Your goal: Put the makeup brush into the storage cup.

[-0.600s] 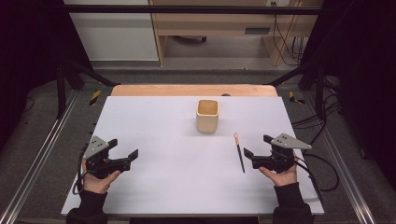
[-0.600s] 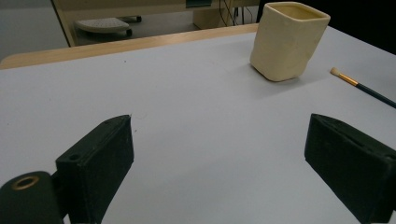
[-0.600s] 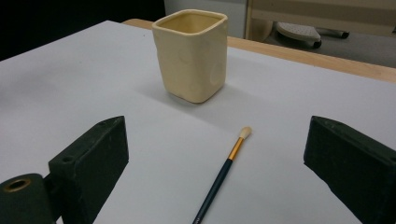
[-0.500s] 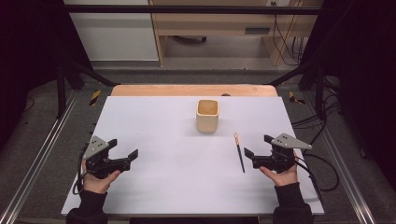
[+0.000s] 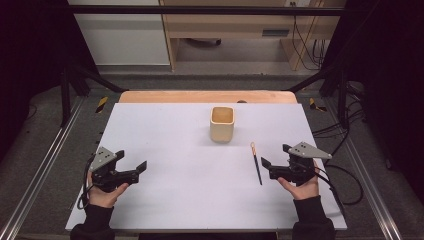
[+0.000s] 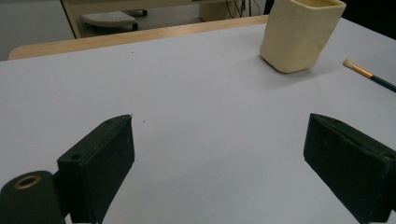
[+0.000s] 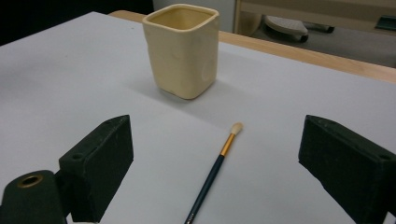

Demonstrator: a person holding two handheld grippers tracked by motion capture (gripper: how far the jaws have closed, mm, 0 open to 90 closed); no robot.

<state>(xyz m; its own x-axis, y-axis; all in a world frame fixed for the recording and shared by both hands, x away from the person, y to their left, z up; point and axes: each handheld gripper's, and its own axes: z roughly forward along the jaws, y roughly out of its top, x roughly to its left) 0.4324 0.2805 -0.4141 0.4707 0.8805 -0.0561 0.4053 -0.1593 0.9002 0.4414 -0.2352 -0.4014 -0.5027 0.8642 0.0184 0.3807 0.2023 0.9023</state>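
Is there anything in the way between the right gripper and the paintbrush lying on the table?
Nothing visible. The right gripper is open with the paintbrush lying on bare white table just ahead of its fingers. The cream cup stands farther off, beyond the bristle tip.

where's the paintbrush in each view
High view: paintbrush right of centre, beside the right gripper.
Left gripper view: its tip at the right edge.
Right gripper view: bottom centre.
Shared landmark: the cream cup.

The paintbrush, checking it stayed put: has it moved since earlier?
No. The paintbrush lies just right of the cup, as before.
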